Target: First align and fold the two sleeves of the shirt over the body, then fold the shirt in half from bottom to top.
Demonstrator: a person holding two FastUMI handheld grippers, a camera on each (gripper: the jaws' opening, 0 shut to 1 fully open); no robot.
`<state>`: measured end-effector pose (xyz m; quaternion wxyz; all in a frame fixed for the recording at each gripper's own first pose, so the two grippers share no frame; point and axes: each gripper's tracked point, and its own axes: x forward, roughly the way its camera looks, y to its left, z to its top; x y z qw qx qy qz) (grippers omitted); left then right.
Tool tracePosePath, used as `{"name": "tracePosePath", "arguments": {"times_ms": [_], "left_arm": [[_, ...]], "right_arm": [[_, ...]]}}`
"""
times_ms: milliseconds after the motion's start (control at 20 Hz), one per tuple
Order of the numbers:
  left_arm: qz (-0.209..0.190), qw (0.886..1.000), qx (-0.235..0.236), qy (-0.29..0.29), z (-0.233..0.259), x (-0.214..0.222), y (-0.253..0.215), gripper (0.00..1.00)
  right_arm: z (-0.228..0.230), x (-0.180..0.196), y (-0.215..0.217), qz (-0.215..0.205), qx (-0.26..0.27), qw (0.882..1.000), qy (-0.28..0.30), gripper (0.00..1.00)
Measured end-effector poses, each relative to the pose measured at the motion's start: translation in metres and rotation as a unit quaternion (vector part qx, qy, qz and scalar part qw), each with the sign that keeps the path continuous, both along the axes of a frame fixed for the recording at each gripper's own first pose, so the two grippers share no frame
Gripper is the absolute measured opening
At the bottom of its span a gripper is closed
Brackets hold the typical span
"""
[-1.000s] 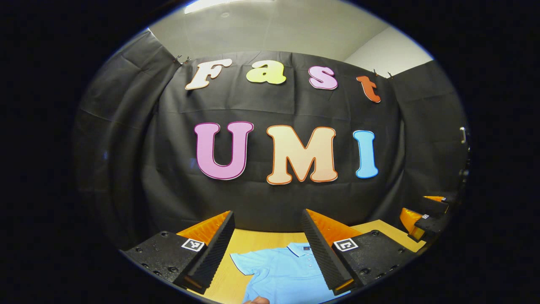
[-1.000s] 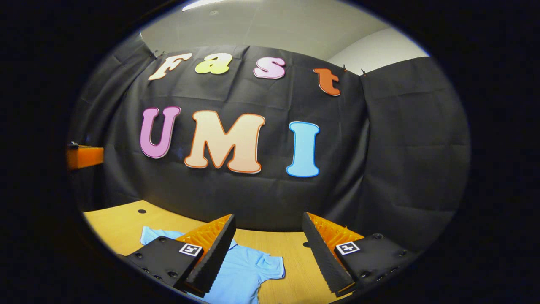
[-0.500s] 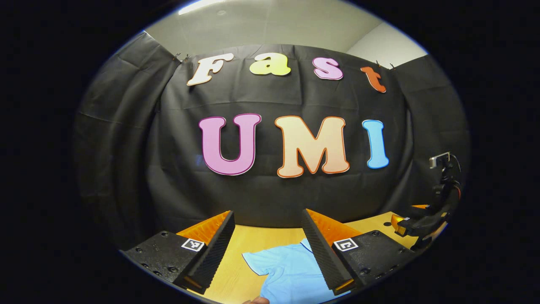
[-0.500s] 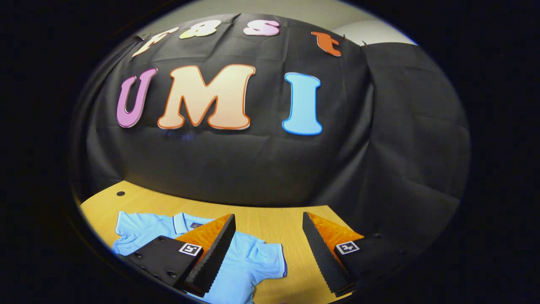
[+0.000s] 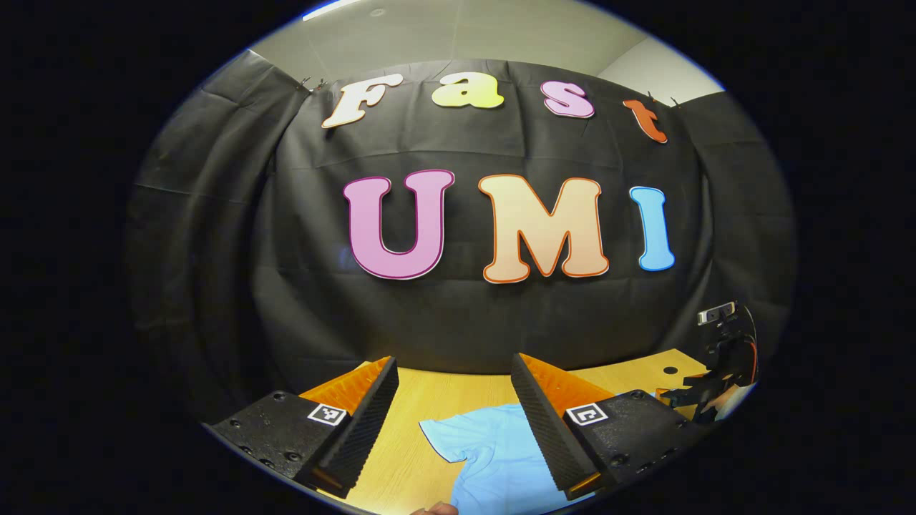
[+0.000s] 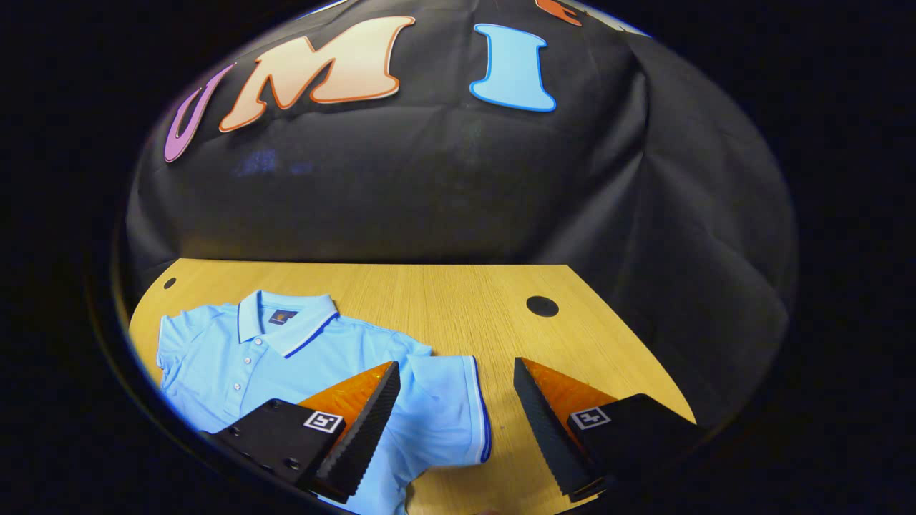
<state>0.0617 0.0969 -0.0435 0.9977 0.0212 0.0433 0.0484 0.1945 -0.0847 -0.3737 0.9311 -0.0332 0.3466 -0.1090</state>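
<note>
A light blue polo shirt [image 6: 286, 365] lies flat and face up on the wooden table [image 6: 444, 300], collar [image 6: 286, 322] toward the booth wall. One short sleeve [image 6: 458, 408] spreads out sideways. My right gripper [image 6: 456, 365] hovers open above that sleeve, one finger over the shirt body, the other over bare wood. In the left gripper view the shirt [image 5: 494, 458] shows its other sleeve [image 5: 440, 433] between my fingers. My left gripper [image 5: 454, 357] is open and held above the table. The right gripper [image 5: 705, 393] appears far off at the right edge.
The table has round dark holes [image 6: 542, 306] [image 6: 169, 282] near its back corners, one also seen as a hole [image 5: 670, 370] in the left gripper view. Black cloth wall stands right behind the table. A bit of a hand [image 5: 436, 509] shows at the bottom edge.
The right gripper has tipped down toward the table, bringing the whole shirt top and sleeve into view. The left gripper has turned slightly left; the far-off right gripper has dropped lower.
</note>
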Motion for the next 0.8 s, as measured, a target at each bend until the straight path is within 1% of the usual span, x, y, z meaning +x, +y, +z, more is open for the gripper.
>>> {"name": "tracePosePath", "arguments": {"times_ms": [250,300,350,400,450,500,650,700,750,800], "left_arm": [[0.004,1.0,-0.003,0.015,-0.011,0.008,0.005,0.95],[0.002,1.0,-0.004,0.016,-0.012,0.009,0.004,0.95],[0.0,1.0,-0.005,0.016,-0.012,0.011,0.003,0.95],[0.0,1.0,-0.005,0.014,-0.012,0.013,0.002,0.95],[-0.002,1.0,-0.006,0.015,-0.013,0.014,0.002,0.95],[-0.002,1.0,-0.007,0.016,-0.014,0.015,0.001,0.95],[0.001,1.0,-0.014,0.025,-0.021,0.016,0.004,0.95],[0.002,0.999,-0.017,0.028,-0.023,0.016,0.005,0.95],[0.002,0.999,-0.017,0.03,-0.025,0.016,0.006,0.95],[0.005,0.999,-0.017,0.031,-0.026,0.017,0.007,0.95]], "right_arm": [[-0.045,0.005,-0.015,-0.04,0.026,0.997,0.06,0.99],[-0.053,0.003,-0.016,-0.047,0.035,0.996,0.075,1.0],[-0.064,-0.004,-0.015,-0.052,0.045,0.993,0.097,0.99],[-0.068,-0.014,-0.007,-0.051,0.072,0.989,0.121,1.0],[-0.067,-0.002,-0.012,-0.057,0.065,0.991,0.097,0.82],[-0.069,-0.006,-0.007,-0.055,0.079,0.989,0.108,0.65],[-0.063,-0.004,0.003,-0.051,0.096,0.989,0.101,0.1],[-0.065,-0.004,0.006,-0.05,0.106,0.988,0.104,0.08],[-0.06,-0.003,0.011,-0.046,0.114,0.987,0.102,0.04],[-0.055,0.002,0.014,-0.042,0.114,0.988,0.09,0.04]]}}
